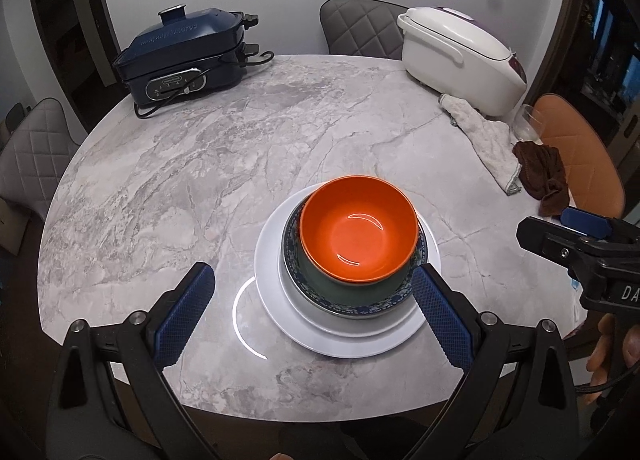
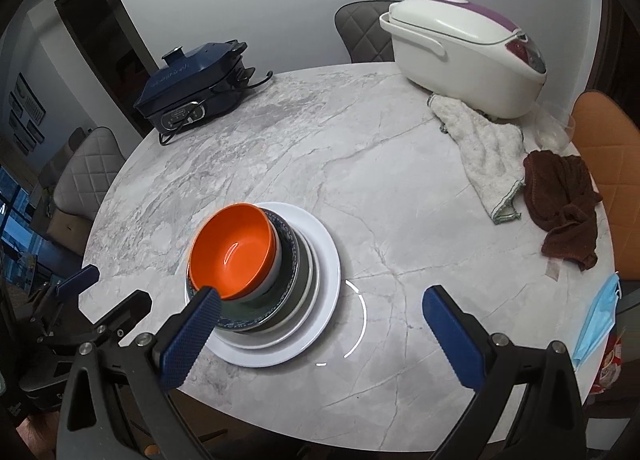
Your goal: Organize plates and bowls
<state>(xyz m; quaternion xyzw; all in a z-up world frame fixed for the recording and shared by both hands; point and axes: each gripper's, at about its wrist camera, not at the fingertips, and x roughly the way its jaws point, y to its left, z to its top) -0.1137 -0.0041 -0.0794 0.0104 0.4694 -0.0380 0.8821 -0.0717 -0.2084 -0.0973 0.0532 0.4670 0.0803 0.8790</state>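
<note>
A stack of dishes sits near the front of the marble table [image 1: 192, 179]. An orange bowl [image 1: 356, 236] lies on top, nested in a green bowl [image 1: 320, 284]. Under them are a blue-patterned plate [image 1: 360, 310] and a large white plate [image 1: 272, 260]. My left gripper [image 1: 314, 270] is open, and its right finger hovers over the white plate's right rim. My right gripper [image 2: 320, 296] is open and holds nothing. It is to the right of the stack, with its left finger in front of the orange bowl [image 2: 236, 244] and white plate [image 2: 324, 256]. Each gripper shows in the other's view: right gripper [image 1: 540, 221], left gripper [image 2: 116, 284].
A dark blue electric cooker [image 1: 184, 55] with a loose cord stands at the back left, and a white rice cooker [image 1: 460, 55] at the back right. A white towel [image 1: 484, 139], a brown cloth [image 1: 544, 175] and a glass [image 1: 528, 123] lie on the right. A blue face mask [image 2: 596, 320] rests at the right edge. Chairs surround the table.
</note>
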